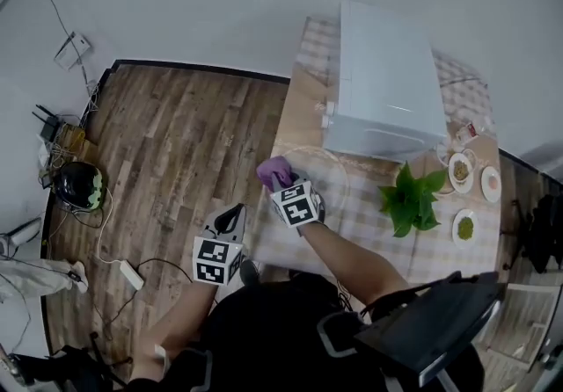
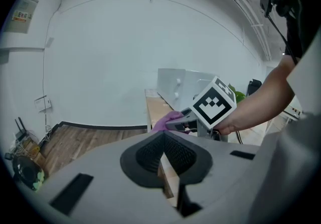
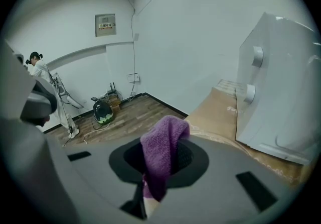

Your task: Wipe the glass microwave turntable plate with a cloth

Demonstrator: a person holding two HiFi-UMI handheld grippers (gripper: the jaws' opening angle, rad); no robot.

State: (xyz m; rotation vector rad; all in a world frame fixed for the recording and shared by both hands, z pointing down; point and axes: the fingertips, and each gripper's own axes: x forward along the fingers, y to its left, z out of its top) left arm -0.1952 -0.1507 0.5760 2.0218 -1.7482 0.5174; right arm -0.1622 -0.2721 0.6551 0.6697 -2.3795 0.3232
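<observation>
The glass turntable plate [image 1: 332, 163] lies flat on the checked table, just in front of the white microwave [image 1: 387, 83]. My right gripper [image 1: 283, 181] hovers over the plate's left rim, shut on a purple cloth [image 1: 274, 171] that bunches out past the jaws. In the right gripper view the cloth [image 3: 163, 150] hangs between the pads of the right gripper [image 3: 161, 162], and the microwave [image 3: 283, 92] stands to the right. My left gripper [image 1: 234, 216] is off the table's left edge, over the floor, shut and holding nothing. In the left gripper view the left gripper [image 2: 163, 142] looks toward the right gripper's marker cube [image 2: 213, 104].
A leafy green plant [image 1: 412, 199] and three small dishes [image 1: 460, 170] stand at the table's right end. A dark chair [image 1: 440, 329] is at the bottom right. On the wooden floor to the left are a round dark object [image 1: 79, 185], cables and a power strip [image 1: 132, 274].
</observation>
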